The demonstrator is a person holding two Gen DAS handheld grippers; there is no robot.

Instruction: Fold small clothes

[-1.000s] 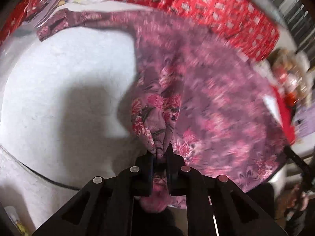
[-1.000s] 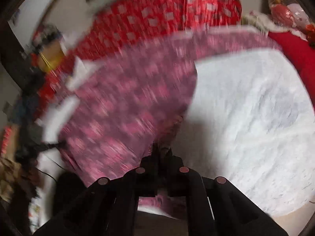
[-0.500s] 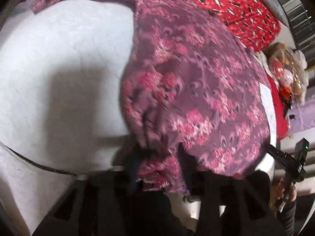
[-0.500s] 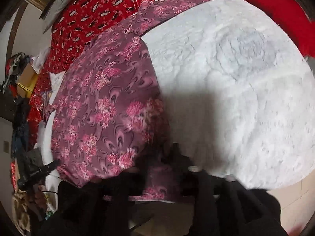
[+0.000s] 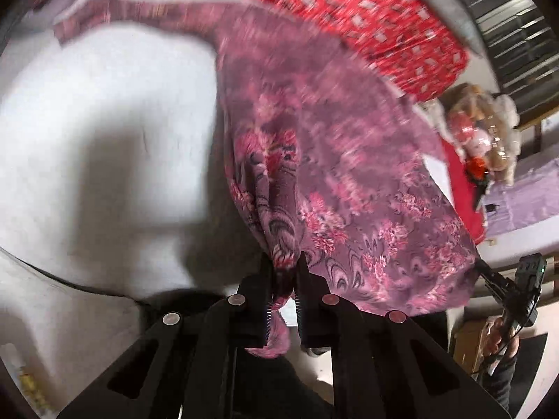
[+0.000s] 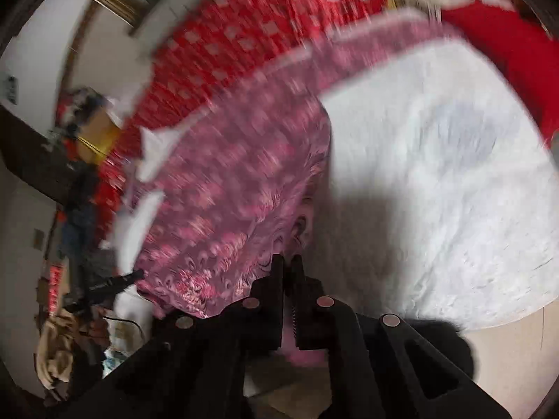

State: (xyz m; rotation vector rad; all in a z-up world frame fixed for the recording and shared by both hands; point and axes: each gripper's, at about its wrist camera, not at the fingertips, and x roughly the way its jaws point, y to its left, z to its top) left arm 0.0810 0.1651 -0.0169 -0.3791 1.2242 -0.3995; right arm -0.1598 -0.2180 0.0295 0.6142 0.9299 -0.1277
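Observation:
A purple garment with pink flowers [image 5: 335, 160] stretches over a white padded surface [image 5: 104, 139]. My left gripper [image 5: 283, 262] is shut on a bunched corner of the garment's near edge. My right gripper [image 6: 288, 262] is shut on the other near corner of the same garment [image 6: 237, 181]. The cloth hangs between the two grippers, raised off the white surface [image 6: 436, 174]. One sleeve [image 5: 132, 14] reaches to the far left. The other gripper [image 5: 524, 279] shows at the right edge of the left wrist view. Both views are motion blurred.
A red patterned cloth [image 5: 367, 10] lies behind the white surface and also shows in the right wrist view [image 6: 262, 28]. Wrapped stuffed toys [image 5: 482, 132] sit at the right. Clutter and a yellow box [image 6: 94, 136] stand at the left of the right wrist view.
Both grippers have lifted the garment's near edge again after lowering it half a second ago. The cloth swings and blurs; both grips hold.

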